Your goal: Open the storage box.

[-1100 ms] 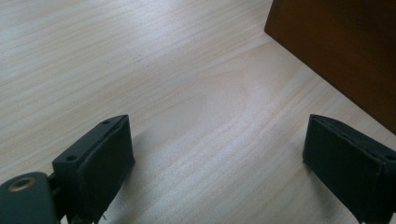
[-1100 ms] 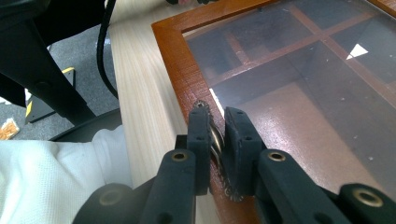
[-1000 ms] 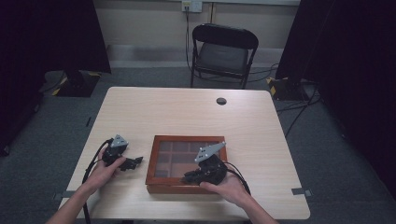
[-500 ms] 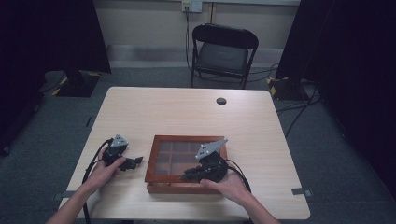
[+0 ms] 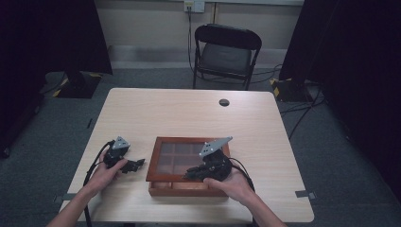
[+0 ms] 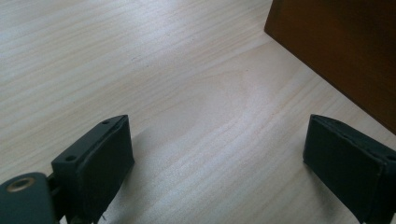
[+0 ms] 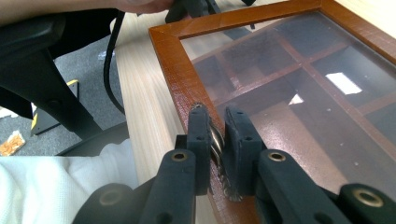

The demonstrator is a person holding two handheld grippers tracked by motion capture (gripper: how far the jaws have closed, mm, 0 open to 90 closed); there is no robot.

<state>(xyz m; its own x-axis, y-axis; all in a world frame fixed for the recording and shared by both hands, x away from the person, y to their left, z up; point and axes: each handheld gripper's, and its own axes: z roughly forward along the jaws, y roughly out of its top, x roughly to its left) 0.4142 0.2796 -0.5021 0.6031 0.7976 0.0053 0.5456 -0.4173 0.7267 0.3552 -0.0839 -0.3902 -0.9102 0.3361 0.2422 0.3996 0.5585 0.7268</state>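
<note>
A brown wooden box (image 5: pixel 170 188) with a glass-paned lid (image 5: pixel 175 156) sits near the table's front edge; dividers show through the glass (image 7: pixel 299 84). My right gripper (image 5: pixel 189 174) reaches over the lid's front rim. In the right gripper view my right gripper (image 7: pixel 218 121) is shut on a small silvery metal clasp (image 7: pixel 217 144) on the lid's wooden frame (image 7: pixel 177 70). The lid's front edge stands a little above the box. My left gripper (image 5: pixel 139 163) rests open on the table just left of the box. Bare wood lies between the jaws of my left gripper (image 6: pixel 217 154), with the box side (image 6: pixel 345 51) at the right.
A black folding chair (image 5: pixel 226 47) stands beyond the table's far edge. A small dark round cap (image 5: pixel 224 102) lies on the far part of the light wooden table (image 5: pixel 189 118). A black cable (image 7: pixel 112 56) trails off the table's left side.
The right gripper has risen slightly with the lid's front edge, opening a gap above the box. The left gripper has stayed put.
</note>
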